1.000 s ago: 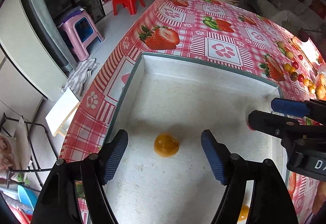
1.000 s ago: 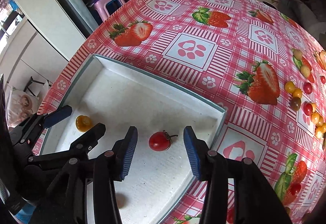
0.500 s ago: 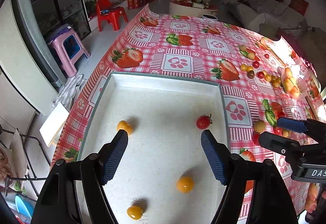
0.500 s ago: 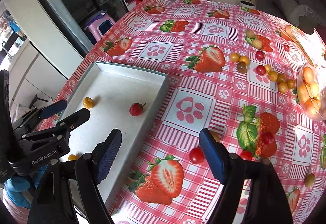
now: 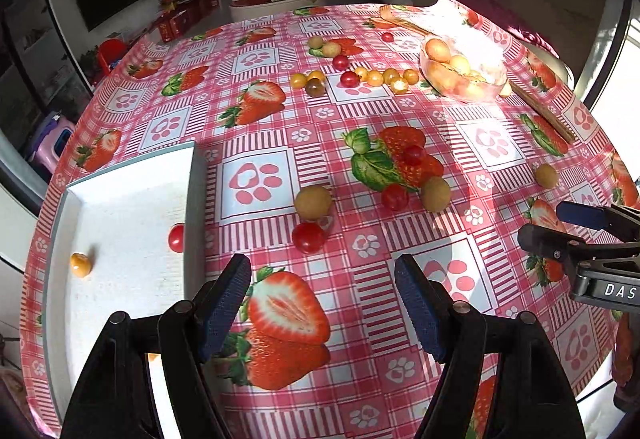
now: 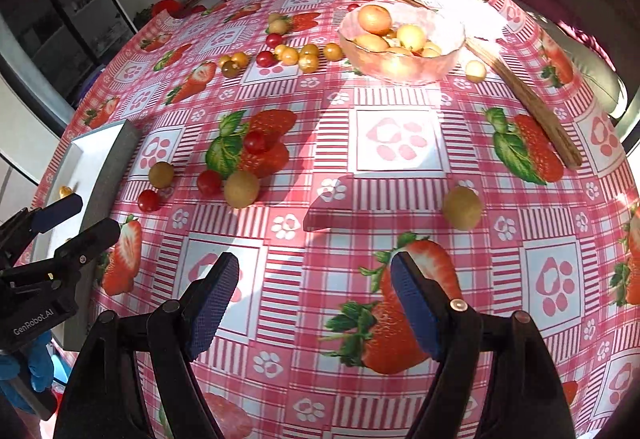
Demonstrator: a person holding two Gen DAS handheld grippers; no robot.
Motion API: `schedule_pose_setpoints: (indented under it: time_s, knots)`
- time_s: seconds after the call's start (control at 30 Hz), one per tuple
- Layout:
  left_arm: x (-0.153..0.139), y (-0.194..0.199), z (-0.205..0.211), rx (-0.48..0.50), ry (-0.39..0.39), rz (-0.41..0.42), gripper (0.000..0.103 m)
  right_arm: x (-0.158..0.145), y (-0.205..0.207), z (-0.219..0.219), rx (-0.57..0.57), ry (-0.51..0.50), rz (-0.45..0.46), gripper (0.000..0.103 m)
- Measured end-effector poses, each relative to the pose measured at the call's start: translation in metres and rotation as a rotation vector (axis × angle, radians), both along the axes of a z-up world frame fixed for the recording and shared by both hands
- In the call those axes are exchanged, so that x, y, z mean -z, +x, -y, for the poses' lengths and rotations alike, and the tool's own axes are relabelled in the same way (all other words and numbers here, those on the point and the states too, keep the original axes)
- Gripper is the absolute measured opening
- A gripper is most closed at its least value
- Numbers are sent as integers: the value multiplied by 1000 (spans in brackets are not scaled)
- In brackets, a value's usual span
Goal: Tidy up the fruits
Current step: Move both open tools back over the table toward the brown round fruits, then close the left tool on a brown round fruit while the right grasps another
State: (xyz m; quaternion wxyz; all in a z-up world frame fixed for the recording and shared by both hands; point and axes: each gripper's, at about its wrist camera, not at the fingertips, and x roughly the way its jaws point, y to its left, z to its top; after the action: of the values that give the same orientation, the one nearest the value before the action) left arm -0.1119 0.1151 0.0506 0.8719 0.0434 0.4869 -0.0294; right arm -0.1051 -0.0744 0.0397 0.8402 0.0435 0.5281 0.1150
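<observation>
A white tray sits at the table's left edge and holds a red cherry tomato and a small orange fruit. It also shows in the right wrist view. Loose on the cloth near the tray lie a red tomato, a yellow-green fruit, another red tomato and another yellow-green fruit. My left gripper is open and empty above the cloth, right of the tray. My right gripper is open and empty, with a yellow-green fruit ahead to its right.
A glass bowl of orange and yellow fruits stands at the far side, with a row of small fruits to its left. A wooden stick lies right of the bowl. The table's edge curves close behind both grippers.
Both grippers have lifted out of the tray and swung right over the tablecloth. The tomato and orange fruit stay in the tray. Both grippers remain open.
</observation>
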Motion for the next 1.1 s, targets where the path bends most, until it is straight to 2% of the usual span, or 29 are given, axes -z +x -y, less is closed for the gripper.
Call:
schedule_pose_setpoints:
  time_s: [0.1, 0.27, 0.4, 0.63, 0.73, 0.97, 1.03, 1.07, 1.1]
  knots:
    - [13, 2, 17, 8, -2, -21, 75, 5, -7, 27, 50, -24, 12, 81]
    - [25, 8, 34, 20, 44, -18, 75, 15, -13, 59, 112, -11, 7, 81]
    - [26, 14, 43, 22, 22, -17, 75, 21, -14, 72, 145, 1, 5, 81]
    - [34, 25, 70, 45, -9, -34, 75, 23, -6, 77, 159, -38, 42, 81]
    - [35, 31, 77, 49, -27, -31, 67, 24, 1, 77, 160, -57, 55, 81]
    - [36, 50, 84, 32, -44, -24, 67, 26, 17, 63, 125, -111, 89, 80]
    - [36, 53, 86, 40, -51, -19, 62, 26, 23, 59, 118, -124, 94, 75]
    - [35, 53, 87, 45, -53, -16, 57, 26, 26, 57, 117, -133, 97, 69]
    - [35, 53, 87, 52, -58, -13, 46, 26, 28, 56, 116, -140, 101, 61]
